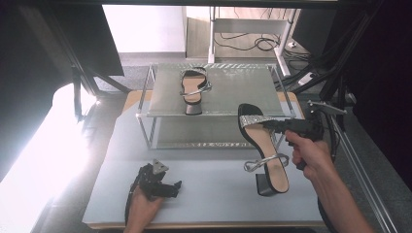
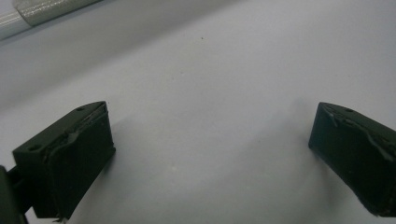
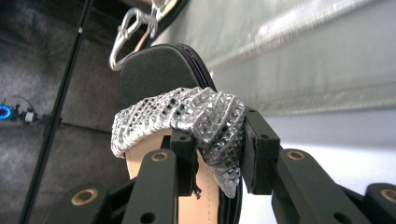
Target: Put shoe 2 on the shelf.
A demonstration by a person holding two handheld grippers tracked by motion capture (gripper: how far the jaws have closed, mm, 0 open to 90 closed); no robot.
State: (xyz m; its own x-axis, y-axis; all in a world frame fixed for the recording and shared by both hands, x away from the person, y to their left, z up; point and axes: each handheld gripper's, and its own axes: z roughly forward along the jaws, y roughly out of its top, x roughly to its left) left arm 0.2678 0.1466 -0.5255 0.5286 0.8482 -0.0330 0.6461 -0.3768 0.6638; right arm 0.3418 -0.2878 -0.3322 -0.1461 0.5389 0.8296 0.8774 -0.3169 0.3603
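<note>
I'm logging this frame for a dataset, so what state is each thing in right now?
Right gripper: shut on held sandal's sparkly toe strap.
Left gripper: open, resting low at the table.
Held sandal: gripped by its strap, toe raised toward the rack.
Second sandal: lying on the rack's top shelf.
Rack: upright, lower shelf bare.

Black left claw [image 1: 176, 186], grey triangular plate; black right claw [image 1: 271, 125], seemingly screw-holed.

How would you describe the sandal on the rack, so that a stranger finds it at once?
Look at the metal rack at the table's far side. On its top shelf lies a black sandal with a silver strap. Unlike the sandal gripped by the right gripper, nothing holds it.
</note>
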